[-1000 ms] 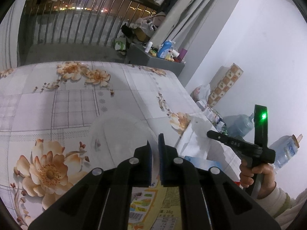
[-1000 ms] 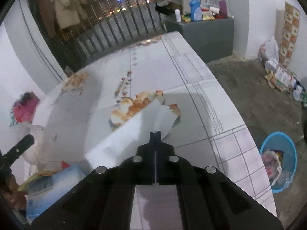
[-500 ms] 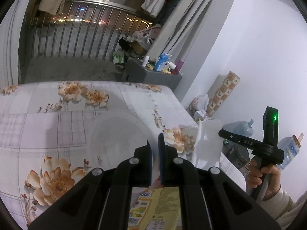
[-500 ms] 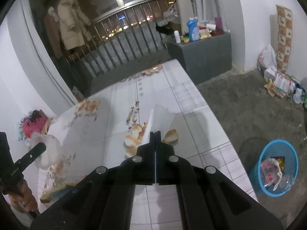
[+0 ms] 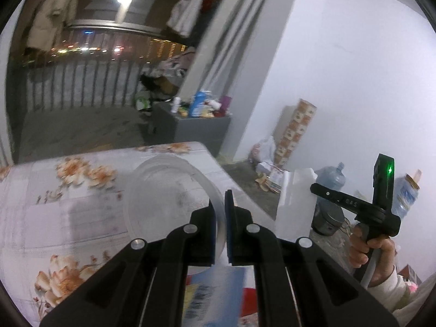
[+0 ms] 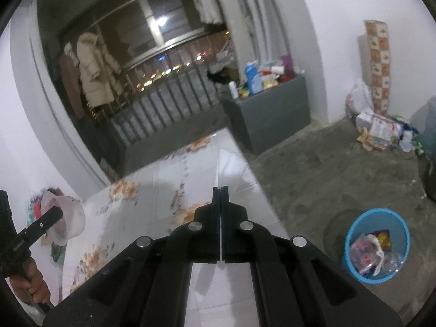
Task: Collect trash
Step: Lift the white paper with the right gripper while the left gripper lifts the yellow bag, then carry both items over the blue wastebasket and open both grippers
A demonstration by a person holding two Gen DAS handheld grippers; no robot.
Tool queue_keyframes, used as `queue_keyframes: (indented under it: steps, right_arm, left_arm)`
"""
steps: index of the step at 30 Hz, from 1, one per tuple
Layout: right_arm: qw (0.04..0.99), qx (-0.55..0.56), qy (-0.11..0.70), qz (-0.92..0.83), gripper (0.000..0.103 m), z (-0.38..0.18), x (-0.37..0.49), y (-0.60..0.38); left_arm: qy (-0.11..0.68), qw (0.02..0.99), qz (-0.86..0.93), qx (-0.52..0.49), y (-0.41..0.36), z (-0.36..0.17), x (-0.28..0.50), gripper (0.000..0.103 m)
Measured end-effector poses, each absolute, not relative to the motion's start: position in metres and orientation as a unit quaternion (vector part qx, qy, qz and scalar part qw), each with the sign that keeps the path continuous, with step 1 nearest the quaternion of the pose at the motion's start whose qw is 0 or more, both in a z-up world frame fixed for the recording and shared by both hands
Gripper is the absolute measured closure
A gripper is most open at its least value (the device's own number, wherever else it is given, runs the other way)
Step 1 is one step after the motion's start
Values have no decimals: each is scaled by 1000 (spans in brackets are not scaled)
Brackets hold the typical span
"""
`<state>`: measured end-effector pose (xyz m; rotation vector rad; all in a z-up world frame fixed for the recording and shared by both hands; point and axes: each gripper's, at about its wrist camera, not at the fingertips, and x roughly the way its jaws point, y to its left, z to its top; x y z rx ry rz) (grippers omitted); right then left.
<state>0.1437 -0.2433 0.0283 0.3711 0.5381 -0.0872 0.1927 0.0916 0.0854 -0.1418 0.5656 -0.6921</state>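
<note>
Clear plastic bowl (image 5: 169, 190), pinched at its rim by left gripper (image 5: 220, 199), jaws clenched on the thin wall, above flowered table (image 5: 68, 190). White paper (image 6: 229, 163), clamped edge-on in right gripper (image 6: 220, 190), jaws fully closed on it, sheet sticking up and forward over the table's corner.

Blue bin (image 6: 377, 211) on the floor, to the right of the table, well apart from both loads, already part full.

Probably mid-carry to that bin. To do it well:
- Hold both grips firm until over the opening; a thin rim and a single sheet likely slip easily.
- Bring paper across first, being nearer the bin.
- Lower close to the rim before letting go; light paper may drift and land on the floor.
- Swing bowl wide of the right gripper to avoid a knock.
- Drop bowl mouth-up or sideways so it settles inside rather than bridging the rim.

Packet (image 5: 212, 294) on the table under the left gripper: blue, yellow and red print, too blurred to read. White marks on the right gripper's finger, seen from the left wrist: not legible. No brand readable anywhere.
</note>
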Motion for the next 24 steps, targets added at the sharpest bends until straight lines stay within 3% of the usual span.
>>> queue_keyframes:
  steps: [6,13,24]
  right_arm:
    - [944,211,235,-96,103,31,98,-292]
    - [924,258,216,-183,103,16,36,-366]
    - [877,318,229,-280,103,-36,0,-449]
  left_arm:
    - [275,874,-399,-32,22,106,182,98]
    - [334,817,-470,25,-93,104,179,98]
    - [429,715,-533,142,-297,37,172,98]
